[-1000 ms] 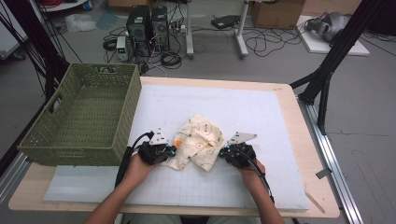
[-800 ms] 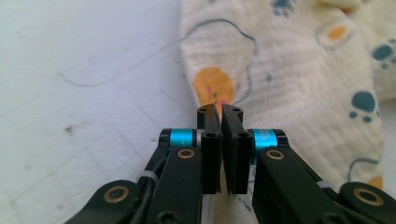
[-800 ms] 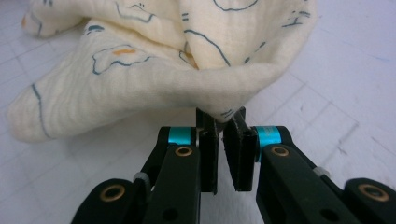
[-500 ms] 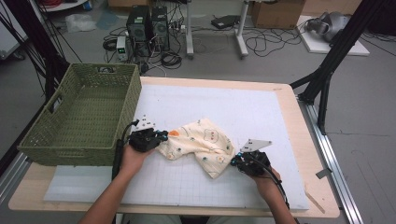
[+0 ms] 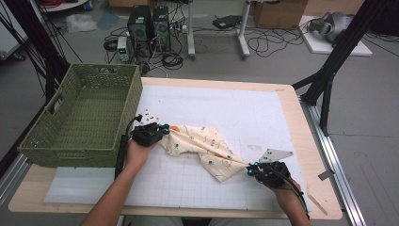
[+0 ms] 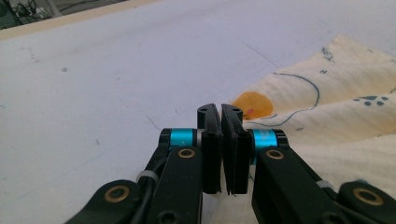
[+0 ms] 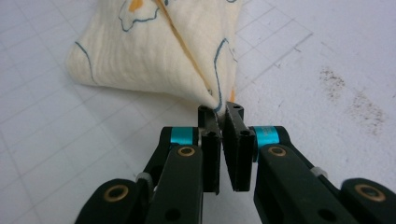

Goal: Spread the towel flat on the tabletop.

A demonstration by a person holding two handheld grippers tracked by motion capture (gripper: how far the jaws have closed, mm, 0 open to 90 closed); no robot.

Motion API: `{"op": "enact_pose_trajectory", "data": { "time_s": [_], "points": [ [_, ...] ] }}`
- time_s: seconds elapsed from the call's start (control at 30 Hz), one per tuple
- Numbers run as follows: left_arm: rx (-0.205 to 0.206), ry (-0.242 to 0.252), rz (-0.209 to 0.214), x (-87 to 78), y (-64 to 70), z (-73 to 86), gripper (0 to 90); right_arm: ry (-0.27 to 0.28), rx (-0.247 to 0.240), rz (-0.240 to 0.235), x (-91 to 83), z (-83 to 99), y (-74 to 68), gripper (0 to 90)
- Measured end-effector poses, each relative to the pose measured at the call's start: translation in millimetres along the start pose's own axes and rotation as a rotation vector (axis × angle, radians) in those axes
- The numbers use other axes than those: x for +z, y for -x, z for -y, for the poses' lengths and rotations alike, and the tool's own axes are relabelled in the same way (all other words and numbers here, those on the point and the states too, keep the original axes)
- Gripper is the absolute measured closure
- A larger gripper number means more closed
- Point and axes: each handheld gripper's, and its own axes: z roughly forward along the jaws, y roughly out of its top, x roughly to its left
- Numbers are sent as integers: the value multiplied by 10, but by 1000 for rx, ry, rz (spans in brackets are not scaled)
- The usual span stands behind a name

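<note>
A cream cloth (image 5: 203,146) printed with blue lines and orange spots lies stretched in a band across the white gridded mat (image 5: 235,108). My left gripper (image 5: 161,130) is shut at the cloth's left end, close to the basket. In the left gripper view the jaws (image 6: 220,112) are pressed together, and the cloth (image 6: 336,93) spreads to their right and runs under them. My right gripper (image 5: 251,170) is shut on the cloth's other corner near the front right of the mat. In the right gripper view that corner is pinched between the tips (image 7: 219,110), and the cloth (image 7: 154,46) fans out beyond them.
A green woven basket (image 5: 80,117) stands on the table's left side, just left of my left gripper. The wooden table edge (image 5: 294,117) borders the mat on the right. Computers, cables and black stand legs are on the floor beyond.
The grippers have drawn apart, the left toward the basket and the right toward the front right. The bunched cloth between them is now pulled out into a long band.
</note>
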Motion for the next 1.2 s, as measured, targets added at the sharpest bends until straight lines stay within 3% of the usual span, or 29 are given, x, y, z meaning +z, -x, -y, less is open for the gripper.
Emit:
{"op": "enact_pose_trajectory", "data": {
  "time_s": [0.07, 0.13, 0.2, 0.3, 0.4, 0.63, 0.73, 1.0, 1.07, 1.1, 1.13, 1.2],
  "points": [
    [7, -4, 2, -3, -4, 3, 862, -18, -16, 23, 12, -22, -8, 828],
    [8, -10, 4, -13, -23, 10, 862, -13, -6, 46, 2, -40, 11, 729],
    [-5, -1, 7, -31, -49, 11, 861, 37, 20, 73, -64, -64, 70, 659],
    [-4, 5, 13, -35, -49, 9, 861, 170, 58, 106, -173, -135, 206, 617],
    [-2, 7, 17, -23, -33, 10, 861, 208, 74, 106, -117, -307, 325, 586],
    [-3, 17, 19, -41, -45, 7, 860, 163, 38, 89, 452, -709, 406, 497],
    [3, 11, 17, -45, -41, 5, 859, 166, 89, 48, 702, -835, 427, 501],
    [-5, 14, 6, -48, -66, 10, 859, 87, 62, -40, 1212, -1062, 311, 474],
    [-8, 22, 2, -57, -75, 8, 858, 58, 43, -49, 1301, -1069, 278, 488],
    [-10, 25, -1, -58, -79, 8, 858, 65, 32, -40, 1312, -1073, 267, 580],
    [-12, 23, -1, -57, -84, 10, 858, 70, 20, -56, 1307, -1079, 270, 757],
    [-12, 20, -3, -46, -81, 14, 857, 70, -25, -46, 1311, -1093, 266, 833]
  ]
}}
